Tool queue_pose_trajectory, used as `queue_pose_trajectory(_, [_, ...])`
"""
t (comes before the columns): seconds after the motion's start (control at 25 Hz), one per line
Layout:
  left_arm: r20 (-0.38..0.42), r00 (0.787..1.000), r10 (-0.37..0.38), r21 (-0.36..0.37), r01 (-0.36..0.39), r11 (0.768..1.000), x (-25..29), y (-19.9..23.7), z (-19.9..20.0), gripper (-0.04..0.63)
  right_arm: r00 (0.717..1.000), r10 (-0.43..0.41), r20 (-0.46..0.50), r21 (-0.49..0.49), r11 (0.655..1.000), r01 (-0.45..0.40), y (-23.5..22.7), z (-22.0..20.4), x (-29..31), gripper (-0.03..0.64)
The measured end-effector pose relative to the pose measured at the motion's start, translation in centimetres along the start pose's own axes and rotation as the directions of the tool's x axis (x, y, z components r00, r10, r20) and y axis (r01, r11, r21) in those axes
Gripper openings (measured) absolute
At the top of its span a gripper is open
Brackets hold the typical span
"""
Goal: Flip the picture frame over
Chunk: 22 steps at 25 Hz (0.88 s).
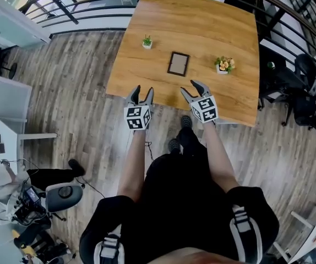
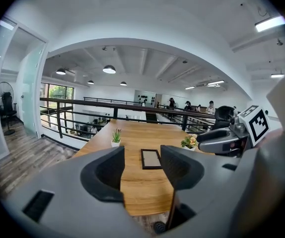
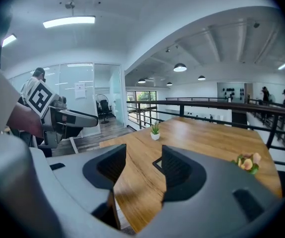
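The picture frame is not yet touched, and the left gripper and right gripper are held wide and empty at the table's near edge.

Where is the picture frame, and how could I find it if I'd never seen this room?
Start at the big wooden table. Near its middle, between a small spiky green plant in a white pot and a little pot of yellowish flowers, the picture frame lies flat. It is the only flat, dark-edged rectangle there; both neighbours are potted plants that stand up.
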<state>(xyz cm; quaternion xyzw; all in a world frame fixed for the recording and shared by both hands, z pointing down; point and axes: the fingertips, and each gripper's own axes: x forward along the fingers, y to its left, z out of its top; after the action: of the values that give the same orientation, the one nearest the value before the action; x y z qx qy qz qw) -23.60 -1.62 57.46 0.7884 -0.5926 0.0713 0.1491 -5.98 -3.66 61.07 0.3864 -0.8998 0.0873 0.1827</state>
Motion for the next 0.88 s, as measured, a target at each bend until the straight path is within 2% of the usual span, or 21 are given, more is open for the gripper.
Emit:
queue_pose_trajectory(0.28, [-0.053, 0.998, 0.017, -0.015, -0.018, 1.0, 4.3, 0.4, -0.8, 0.225, 0.999, 0.014, -0.047, 0.037, 0.999, -0.012, -3.3, -1.2, 2.8, 0.222])
queue_pose_trajectory(0.88, [-0.146, 0.988, 0.05, -0.022, -0.053, 0.998, 15.5, -0.5, -0.7, 0.225, 0.994, 0.079, -0.079, 0.094, 0.993, -0.072, -13.3, -1.1, 10.2, 0.205])
